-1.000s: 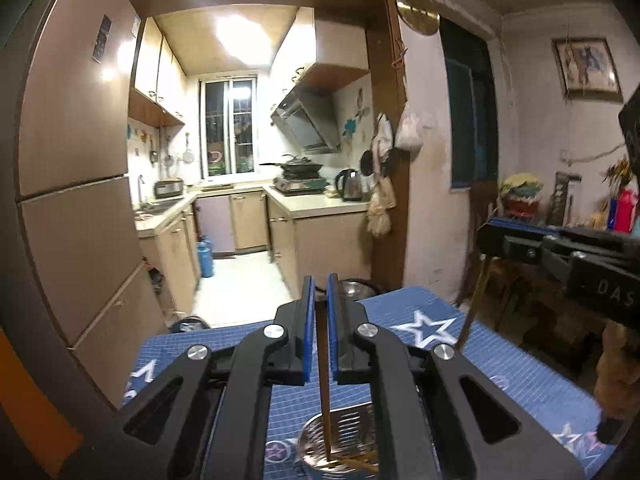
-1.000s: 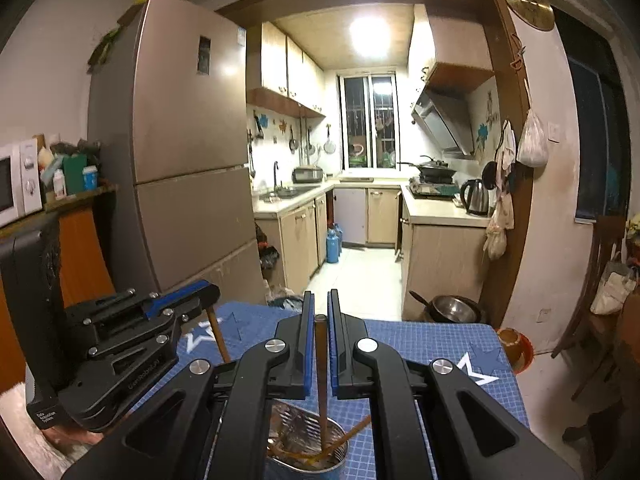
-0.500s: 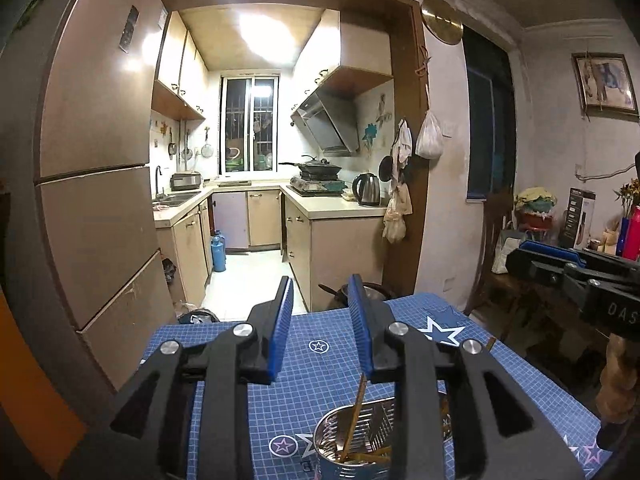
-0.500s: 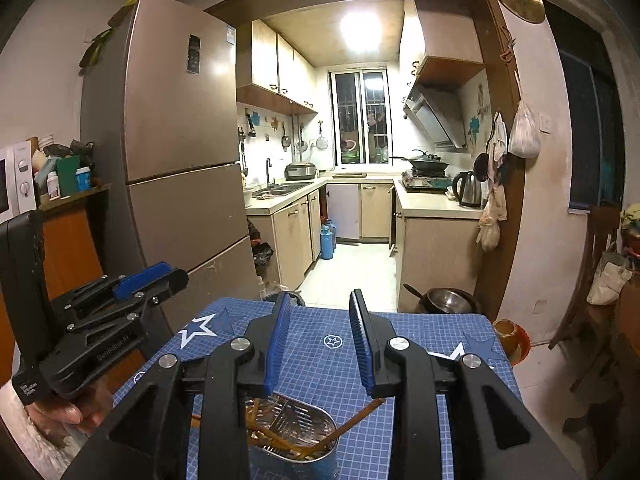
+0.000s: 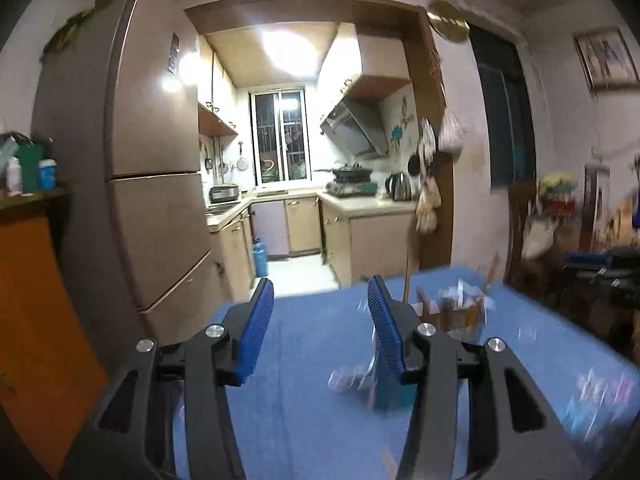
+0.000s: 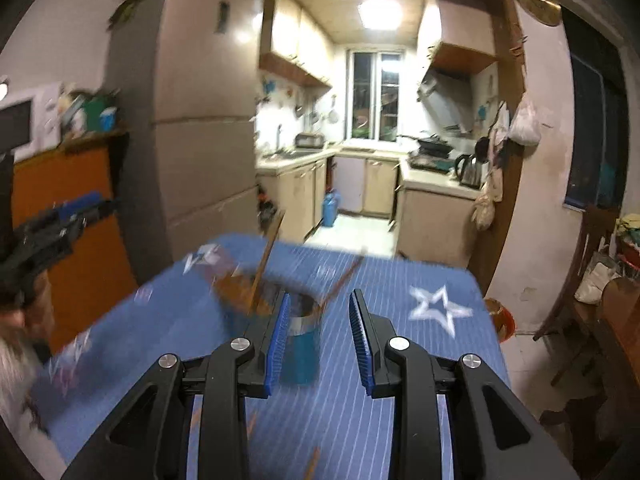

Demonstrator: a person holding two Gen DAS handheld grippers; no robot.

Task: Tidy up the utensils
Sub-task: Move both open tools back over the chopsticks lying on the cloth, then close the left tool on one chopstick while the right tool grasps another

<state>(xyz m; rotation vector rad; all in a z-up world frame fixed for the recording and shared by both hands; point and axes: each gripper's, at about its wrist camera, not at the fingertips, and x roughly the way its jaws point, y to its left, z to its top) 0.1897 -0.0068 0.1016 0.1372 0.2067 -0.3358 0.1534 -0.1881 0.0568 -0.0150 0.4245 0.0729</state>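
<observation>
A metal utensil holder (image 6: 298, 320), blurred, stands on the blue star-patterned mat (image 6: 404, 364) with brown chopsticks (image 6: 266, 256) leaning out of it. My right gripper (image 6: 318, 320) is open just short of the holder, and its pads touch nothing. In the left wrist view the holder (image 5: 464, 312) sits to the right of my left gripper (image 5: 318, 312). The left jaws are opening, with only bare mat (image 5: 304, 380) between them. A blurred shiny thing (image 5: 352, 376) lies by its right finger. Each gripper shows in the other's view: the left gripper (image 6: 60, 216) and the right gripper (image 5: 600, 268).
A tall fridge (image 5: 156, 200) and an orange cabinet (image 6: 80, 232) stand left of the table. A wooden chair (image 6: 592, 280) is on the right. Thin brown sticks (image 6: 312, 466) lie on the mat near the front edge. Beyond the table a doorway opens onto the kitchen.
Both grippers were shut on upright chopsticks over the holder. They opened, let the chopsticks drop into it, and have drawn back and lower, the left one swinging to the holder's left.
</observation>
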